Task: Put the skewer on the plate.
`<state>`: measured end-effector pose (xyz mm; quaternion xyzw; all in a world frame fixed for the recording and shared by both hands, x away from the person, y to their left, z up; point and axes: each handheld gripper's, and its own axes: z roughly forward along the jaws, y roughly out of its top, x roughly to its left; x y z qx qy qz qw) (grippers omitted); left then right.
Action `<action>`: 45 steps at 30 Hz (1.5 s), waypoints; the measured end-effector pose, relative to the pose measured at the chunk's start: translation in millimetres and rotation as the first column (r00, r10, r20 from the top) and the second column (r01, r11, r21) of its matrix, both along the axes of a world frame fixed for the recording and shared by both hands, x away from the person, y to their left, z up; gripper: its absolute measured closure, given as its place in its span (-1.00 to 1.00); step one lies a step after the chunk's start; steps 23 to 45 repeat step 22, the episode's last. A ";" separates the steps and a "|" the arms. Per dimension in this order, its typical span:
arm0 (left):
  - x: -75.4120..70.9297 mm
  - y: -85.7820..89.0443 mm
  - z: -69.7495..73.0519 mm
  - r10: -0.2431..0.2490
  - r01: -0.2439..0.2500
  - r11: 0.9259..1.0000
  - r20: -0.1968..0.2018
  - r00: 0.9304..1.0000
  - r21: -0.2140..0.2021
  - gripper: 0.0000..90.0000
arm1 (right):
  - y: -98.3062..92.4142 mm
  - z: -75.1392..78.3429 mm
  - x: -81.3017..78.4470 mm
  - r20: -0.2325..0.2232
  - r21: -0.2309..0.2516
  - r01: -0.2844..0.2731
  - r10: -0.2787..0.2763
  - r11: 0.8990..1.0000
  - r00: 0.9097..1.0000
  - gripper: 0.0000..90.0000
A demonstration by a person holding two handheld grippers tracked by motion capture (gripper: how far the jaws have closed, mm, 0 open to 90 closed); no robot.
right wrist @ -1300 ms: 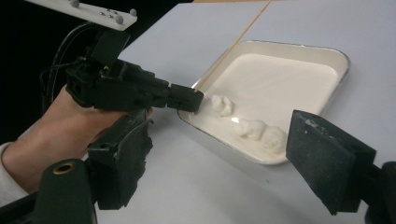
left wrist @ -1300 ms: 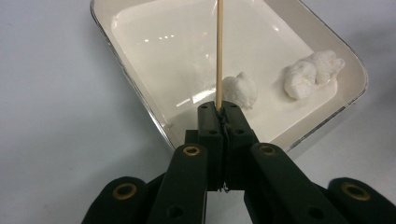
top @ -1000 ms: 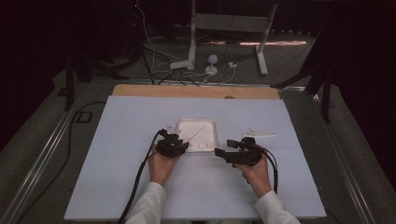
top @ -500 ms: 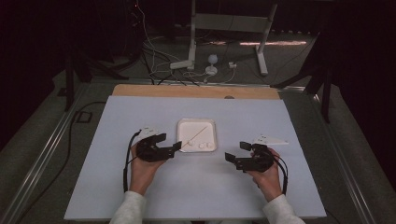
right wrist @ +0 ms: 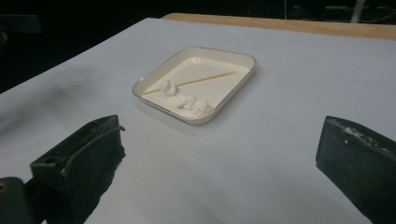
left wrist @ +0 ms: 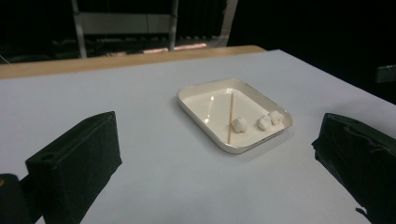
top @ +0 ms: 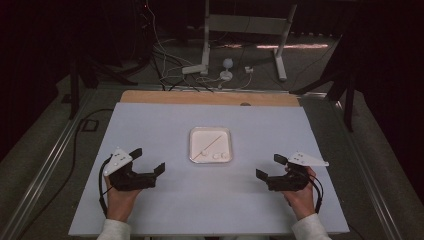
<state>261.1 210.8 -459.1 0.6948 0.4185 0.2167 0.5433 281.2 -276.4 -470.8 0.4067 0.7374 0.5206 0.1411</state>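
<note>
white tray [top: 210,145] mid-tabletop, skewer [top: 212,144] and three marshmallow bits [top: 215,155] inside, left gripper [top: 148,162] near left edge, right gripper [top: 269,167] near right edge, both jaws just opened wide, nothing held

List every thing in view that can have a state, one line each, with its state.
Left hand-held gripper: jaws wide open, nothing between them, off to the left of the tray; they have just been opening.
Right hand-held gripper: jaws wide open, empty, off to the right of the tray; also just been opening.
Tray: flat on the table, untouched.
Skewer: lying loose in the tray.
Three white lumps: resting in the tray, one against the skewer.
</note>
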 end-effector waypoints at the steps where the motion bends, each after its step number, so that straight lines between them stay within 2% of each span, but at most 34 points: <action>1: -1.7 2.4 0.3 0.000 0.000 1.000 0.007 1.000 0.001 -0.98 | -1.7 -0.3 -0.8 0.003 0.002 0.004 -0.004 1.000 1.000 -0.99; 6: -9.4 10.9 1.2 0.018 -0.018 1.000 0.050 0.999 -0.005 -0.98 | -8.1 -1.3 -4.8 0.029 -0.004 0.015 -0.015 1.000 0.999 -0.99; 8: -10.7 12.7 1.5 0.022 -0.022 1.000 0.053 0.998 -0.010 -0.98 | -9.8 -1.9 -7.3 0.039 -0.008 0.019 -0.019 1.000 0.999 -0.99; 14: -13.4 15.9 2.4 0.029 -0.030 0.999 0.069 0.997 0.010 -0.98 | -17.2 -3.3 -10.8 0.054 -0.007 0.042 -0.041 0.999 0.998 -0.99; 19: -13.2 19.9 -0.8 0.048 -0.049 0.999 0.061 0.997 0.009 -0.98 | -24.0 -4.8 -11.2 0.041 0.004 0.070 -0.071 0.998 0.997 -0.99; 22: -13.7 21.0 -0.4 0.057 -0.058 0.998 0.064 0.996 0.006 -0.98 | -25.1 -6.3 -11.5 0.039 -0.009 0.071 -0.071 0.997 0.997 -0.99; 45: -13.7 21.0 -0.4 0.057 -0.058 0.998 0.064 0.996 0.006 -0.98 | -25.1 -6.3 -11.5 0.039 -0.009 0.071 -0.071 0.997 0.997 -0.99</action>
